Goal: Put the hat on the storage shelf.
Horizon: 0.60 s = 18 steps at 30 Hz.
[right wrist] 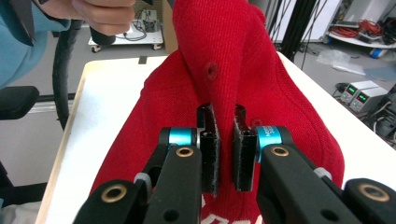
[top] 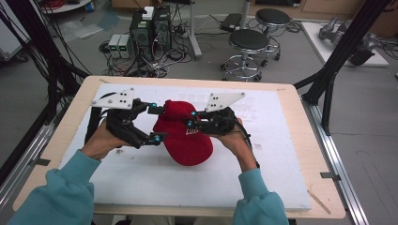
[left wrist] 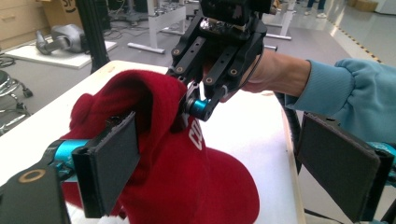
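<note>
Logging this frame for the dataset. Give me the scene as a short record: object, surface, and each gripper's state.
object: red cap with white lettering, partly lifted off the surface
surface: white mat on a wooden table
right gripper: jaws pinched shut on a fold of the cap's fabric
left gripper: jaws wide open, one pad against the cap, the other clear of it
background: black stools, electronics on the floor

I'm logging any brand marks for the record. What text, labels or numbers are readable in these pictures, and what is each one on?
"CO": white letters on the red knitted cap, left gripper view; the rest is folded out of sight.
White lettering on that cap, high view: too blurred to read.
Small print on the blue collar of the right tongs: too small to read.
Nothing else legible.
</note>
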{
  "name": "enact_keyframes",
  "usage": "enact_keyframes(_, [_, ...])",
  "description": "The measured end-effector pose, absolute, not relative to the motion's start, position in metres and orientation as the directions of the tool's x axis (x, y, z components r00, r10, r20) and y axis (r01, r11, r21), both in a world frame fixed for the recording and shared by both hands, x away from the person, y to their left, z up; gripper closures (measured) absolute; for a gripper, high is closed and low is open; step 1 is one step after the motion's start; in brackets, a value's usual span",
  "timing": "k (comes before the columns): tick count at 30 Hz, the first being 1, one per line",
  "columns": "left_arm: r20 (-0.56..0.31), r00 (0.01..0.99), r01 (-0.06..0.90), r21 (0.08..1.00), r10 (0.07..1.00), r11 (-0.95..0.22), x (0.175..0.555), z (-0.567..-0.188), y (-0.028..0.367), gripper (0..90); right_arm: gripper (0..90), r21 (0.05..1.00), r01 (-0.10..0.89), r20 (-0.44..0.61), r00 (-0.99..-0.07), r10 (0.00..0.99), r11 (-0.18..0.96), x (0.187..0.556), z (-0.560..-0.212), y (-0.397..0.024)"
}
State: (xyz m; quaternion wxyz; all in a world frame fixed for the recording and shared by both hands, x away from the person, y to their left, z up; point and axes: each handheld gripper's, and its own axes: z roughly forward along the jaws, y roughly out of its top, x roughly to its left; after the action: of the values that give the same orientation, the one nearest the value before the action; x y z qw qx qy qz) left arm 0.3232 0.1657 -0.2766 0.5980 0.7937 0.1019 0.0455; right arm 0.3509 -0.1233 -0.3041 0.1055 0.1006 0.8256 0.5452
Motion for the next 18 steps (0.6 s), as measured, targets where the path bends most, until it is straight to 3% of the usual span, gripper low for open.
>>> enact_keyframes(11, [-0.05,0.964,0.115,0.963,0.26,-0.242,0.322,-0.289,0.185,13.1,84.3,0.939,0.05,-0.066,-0.944,0.322,0.34,0.35,-0.299,-0.134])
enact_keyframes(18, [-0.104,0.957,0.173,0.955,0.272,-0.242,0.321,-0.308,0.186,13.1,84.2,0.944,0.051,-0.064,-0.94,0.334,0.325,0.349,-0.297,-0.136])
